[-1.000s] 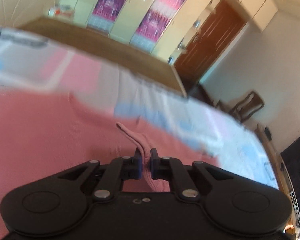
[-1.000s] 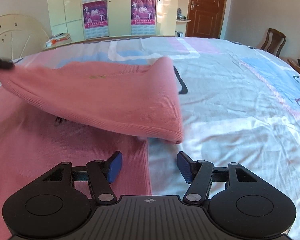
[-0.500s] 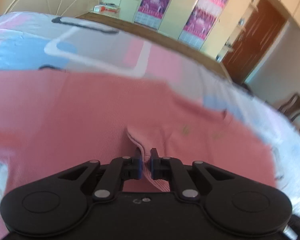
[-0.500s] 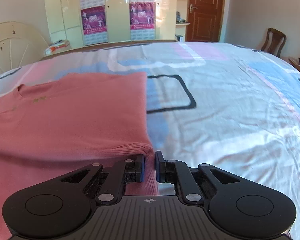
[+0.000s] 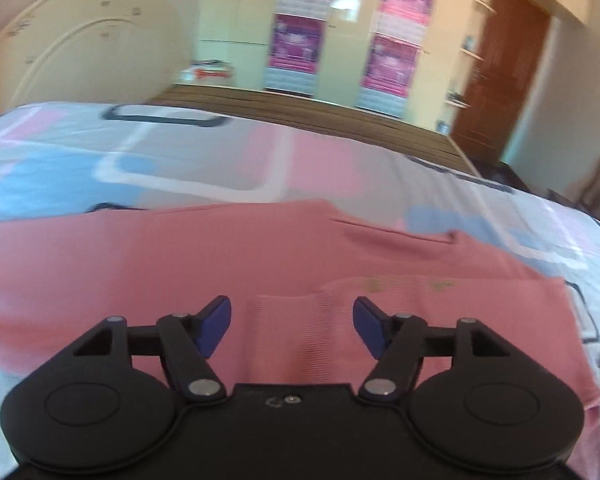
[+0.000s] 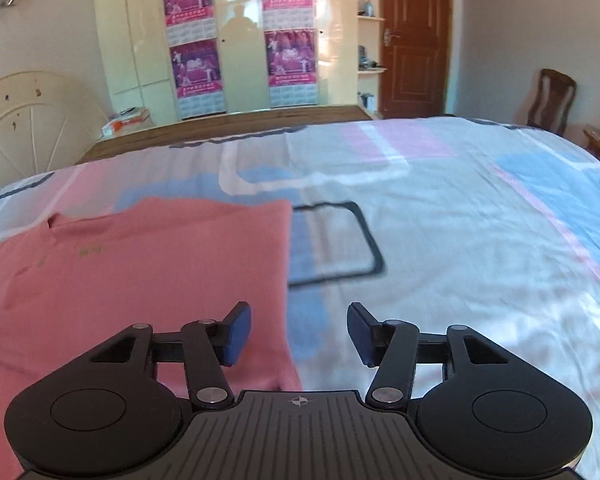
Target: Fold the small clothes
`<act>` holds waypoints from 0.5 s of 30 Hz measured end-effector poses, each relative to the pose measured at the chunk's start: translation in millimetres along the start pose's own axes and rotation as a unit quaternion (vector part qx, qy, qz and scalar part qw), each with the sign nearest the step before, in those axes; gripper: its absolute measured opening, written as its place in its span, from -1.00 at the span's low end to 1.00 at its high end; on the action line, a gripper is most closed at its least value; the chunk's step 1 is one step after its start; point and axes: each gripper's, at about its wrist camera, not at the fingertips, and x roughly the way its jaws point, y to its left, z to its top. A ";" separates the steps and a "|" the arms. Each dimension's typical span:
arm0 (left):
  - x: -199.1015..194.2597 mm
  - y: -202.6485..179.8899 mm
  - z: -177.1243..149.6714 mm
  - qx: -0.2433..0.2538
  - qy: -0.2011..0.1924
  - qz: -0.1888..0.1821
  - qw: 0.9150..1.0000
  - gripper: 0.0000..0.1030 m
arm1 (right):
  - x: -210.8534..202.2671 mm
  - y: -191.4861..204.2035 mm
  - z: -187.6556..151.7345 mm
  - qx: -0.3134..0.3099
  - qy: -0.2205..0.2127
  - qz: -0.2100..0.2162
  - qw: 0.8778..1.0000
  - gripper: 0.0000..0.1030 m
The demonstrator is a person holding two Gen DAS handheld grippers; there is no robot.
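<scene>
- The pink shirt (image 5: pixel 260 248) is lying flat on the patterned bedsheet (image 5: pixel 180 152), and everything else here is being placed relative to it.
- A folded-over layer of the pink shirt (image 6: pixel 160 264) is resting on top of the rest, with its straight folded edge running along the shirt's right side in the right wrist view.
- The left gripper (image 5: pixel 291 322) is hovering just above the near part of the shirt with its jaws spread wide, holding nothing; a ribbed strip of the fabric is showing in the gap between its blue pads (image 5: pixel 214 326).
- The right gripper (image 6: pixel 299 330) is sitting at the shirt's near right corner, jaws also spread apart and empty; its left pad is over the pink cloth and its right pad is over bare sheet.
- A small yellowish print is showing near the neckline, on the far side of the shirt from the grippers.
- Beyond the shirt, past the far edge of the bed, a cream wardrobe (image 6: pixel 240 40) with purple posters (image 6: pixel 288 56) is standing, with a brown door (image 6: pixel 414 36) to its right.
- A wooden chair (image 6: pixel 550 98) is standing far off to the shirt's right.
</scene>
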 end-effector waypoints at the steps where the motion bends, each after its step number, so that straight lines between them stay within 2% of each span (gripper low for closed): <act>1: 5.5 -8.6 -3.9 0.005 0.007 -0.006 1.000 0.28 | 9.9 2.1 5.3 -0.001 0.006 0.005 1.000 0.03; 5: 28.2 -26.2 -15.3 0.019 0.032 -0.009 0.999 0.26 | 49.4 3.8 24.2 0.013 0.030 0.014 0.999 0.03; 10: 54.5 -13.4 -29.3 0.015 0.053 0.015 0.998 0.24 | 86.9 -4.3 45.9 0.047 0.043 0.026 0.998 0.02; 11: 53.7 -10.4 -28.3 0.018 0.047 0.018 0.999 0.25 | 93.4 -5.1 49.4 0.051 0.046 0.029 0.997 -0.15; 12: 53.7 -10.1 -28.4 0.020 0.048 0.019 0.998 0.26 | 99.4 -5.4 52.2 0.052 0.049 0.032 0.997 -0.57; 13: 53.4 -10.2 -28.5 0.020 0.048 0.020 0.998 0.27 | 105.2 -5.3 54.5 0.051 0.056 0.036 0.996 -0.67; 15: 53.0 -11.6 -26.5 0.020 0.047 0.021 0.998 0.31 | 110.1 -2.3 57.1 0.041 0.059 0.029 0.997 -0.70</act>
